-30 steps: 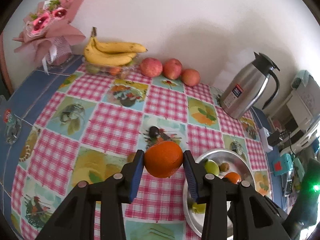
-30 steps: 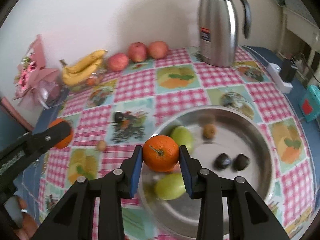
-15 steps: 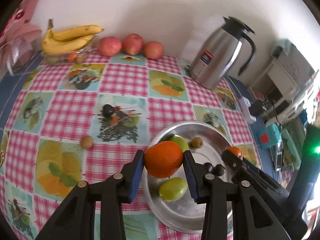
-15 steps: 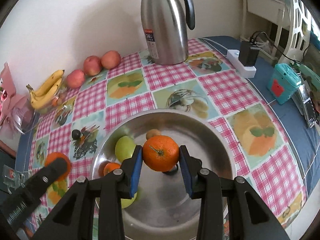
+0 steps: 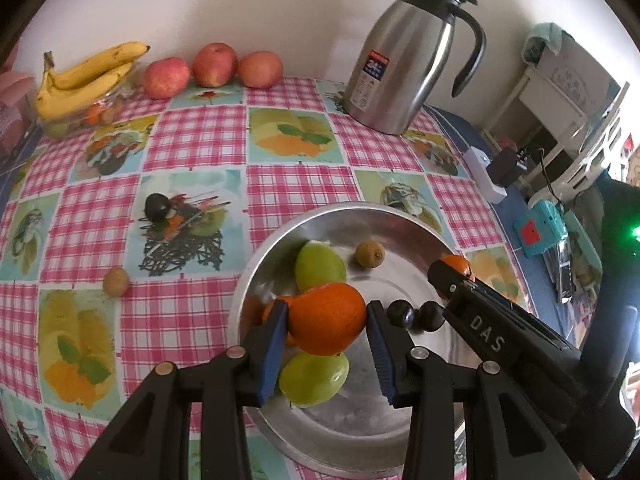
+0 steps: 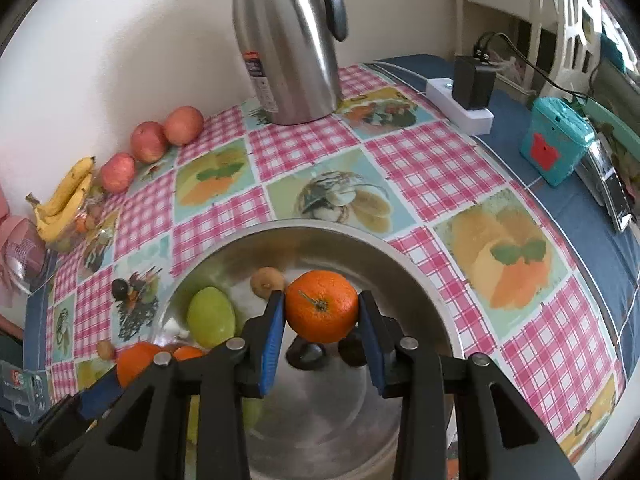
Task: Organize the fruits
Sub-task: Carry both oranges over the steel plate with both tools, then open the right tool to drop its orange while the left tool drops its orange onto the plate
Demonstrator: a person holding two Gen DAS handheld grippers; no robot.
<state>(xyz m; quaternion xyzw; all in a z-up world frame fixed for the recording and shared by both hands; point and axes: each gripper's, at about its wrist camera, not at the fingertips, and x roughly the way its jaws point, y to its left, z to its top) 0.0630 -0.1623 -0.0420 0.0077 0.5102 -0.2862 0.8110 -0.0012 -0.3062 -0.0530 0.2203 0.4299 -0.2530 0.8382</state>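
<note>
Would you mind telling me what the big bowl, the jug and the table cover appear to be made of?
The bowl looks like brushed metal, probably steel: grey sheen, blurred reflections of the fruit. The jug has a polished steel body mirroring the room, with a black, likely plastic, lid and handle. The table cover seems glossy printed plastic or oilcloth, judging by its smooth shine.

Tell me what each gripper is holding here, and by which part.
Left gripper clamps an orange across its sides; right gripper clamps another orange the same way, stem end facing the camera, both over the metal bowl.
</note>
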